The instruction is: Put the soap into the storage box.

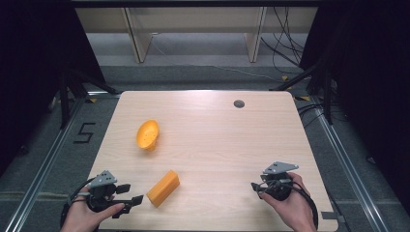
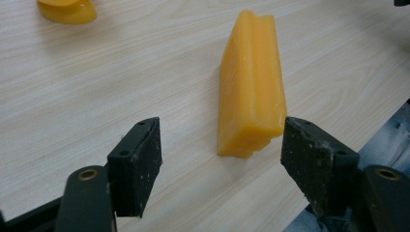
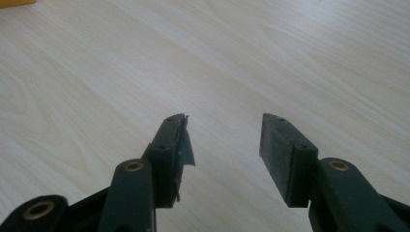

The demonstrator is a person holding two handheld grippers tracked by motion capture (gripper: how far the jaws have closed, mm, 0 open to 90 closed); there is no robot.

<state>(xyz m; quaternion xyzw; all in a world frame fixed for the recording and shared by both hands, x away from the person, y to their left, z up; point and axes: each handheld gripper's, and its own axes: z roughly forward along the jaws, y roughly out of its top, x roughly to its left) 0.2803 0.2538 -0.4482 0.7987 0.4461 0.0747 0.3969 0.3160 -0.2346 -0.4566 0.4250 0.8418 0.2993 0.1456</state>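
An orange block (image 1: 163, 188) lies on the wooden table (image 1: 217, 135) near its front edge, left of centre. In the left gripper view the block (image 2: 251, 87) stretches away just ahead of the jaws, its near end almost level with their tips. My left gripper (image 1: 134, 194) is open, just left of the block, with nothing between its jaws (image 2: 220, 154). An orange bowl-like piece (image 1: 147, 134) lies tipped on its side farther back on the left. My right gripper (image 1: 255, 186) stands open at the front right over bare wood (image 3: 225, 133).
A small dark round grommet (image 1: 239, 103) sits in the table near its back edge. Black curtains and stands flank the table. Cables run over the floor at the back right. A "5" (image 1: 83, 132) is marked on the floor at left.
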